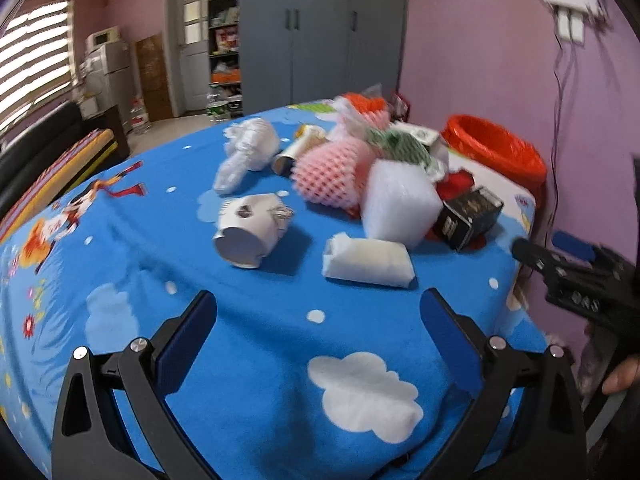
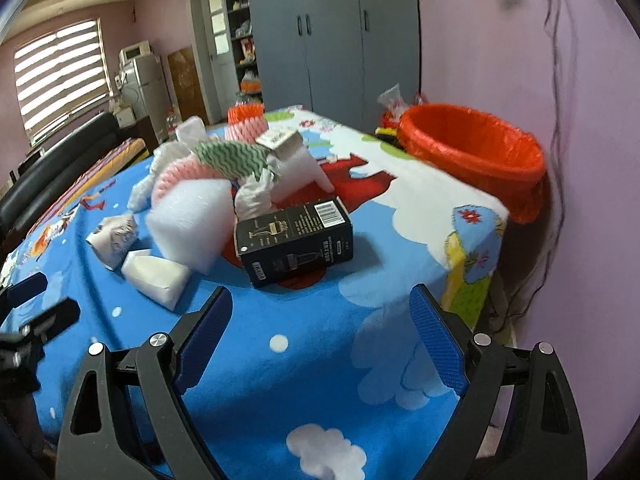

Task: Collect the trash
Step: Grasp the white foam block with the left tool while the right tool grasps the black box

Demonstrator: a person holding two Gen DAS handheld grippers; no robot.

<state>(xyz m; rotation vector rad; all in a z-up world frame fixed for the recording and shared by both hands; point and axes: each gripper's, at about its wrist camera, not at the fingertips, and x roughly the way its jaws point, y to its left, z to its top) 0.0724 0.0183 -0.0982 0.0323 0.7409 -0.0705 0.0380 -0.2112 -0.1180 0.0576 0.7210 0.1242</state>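
Trash lies piled on a table with a blue cartoon cloth (image 1: 260,340). A crushed paper cup (image 1: 250,230), a white folded packet (image 1: 368,262), a white foam block (image 1: 400,204), a pink foam net (image 1: 332,174) and a black box (image 1: 468,212) show in the left wrist view. My left gripper (image 1: 318,312) is open and empty, short of the packet. My right gripper (image 2: 320,312) is open and empty, just short of the black box (image 2: 294,240). A bin lined with an orange bag (image 2: 476,148) stands at the table's far right corner.
The right gripper's body (image 1: 580,280) shows at the right edge of the left view. A purple wall with hanging cables (image 2: 556,80) is on the right. Grey wardrobes (image 2: 332,32), a fridge (image 2: 146,84) and a black sofa (image 2: 52,168) stand beyond the table.
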